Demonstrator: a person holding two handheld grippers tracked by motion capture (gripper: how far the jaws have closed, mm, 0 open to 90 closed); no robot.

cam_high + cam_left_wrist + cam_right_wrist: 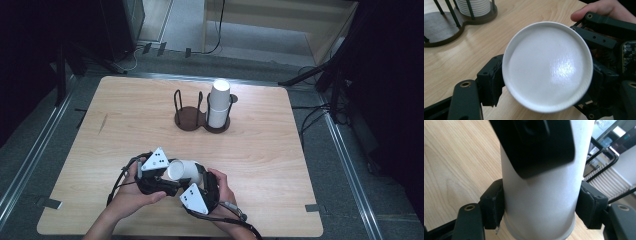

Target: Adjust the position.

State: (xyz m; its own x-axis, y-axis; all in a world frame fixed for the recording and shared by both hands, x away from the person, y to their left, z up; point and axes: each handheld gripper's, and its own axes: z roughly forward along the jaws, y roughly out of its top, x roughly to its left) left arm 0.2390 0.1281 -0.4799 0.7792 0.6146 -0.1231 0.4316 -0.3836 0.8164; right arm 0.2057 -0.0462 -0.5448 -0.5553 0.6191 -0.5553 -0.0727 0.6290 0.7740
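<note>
- Currently the right gripper (540,206) is clamped on the paper cup (544,62). Both pads are flat against its wall near the rolled rim, and the jaws are only as wide as the cup.
- Left gripper (545,82) straddles the cup's base end, with a pad touching each side of the base edge. How hard it squeezes I can't tell.
- So the cup lies sideways between the two sets of jaws, low over the table (275,150).
- Beyond the jaws and well apart is the cup holder (190,120). One ring carries the cup stack (218,102); the other is empty.
- My read: the pickup is done and this looks like a regrip or handover. Carrying the cup to the holder and seating it are still to do.
</note>
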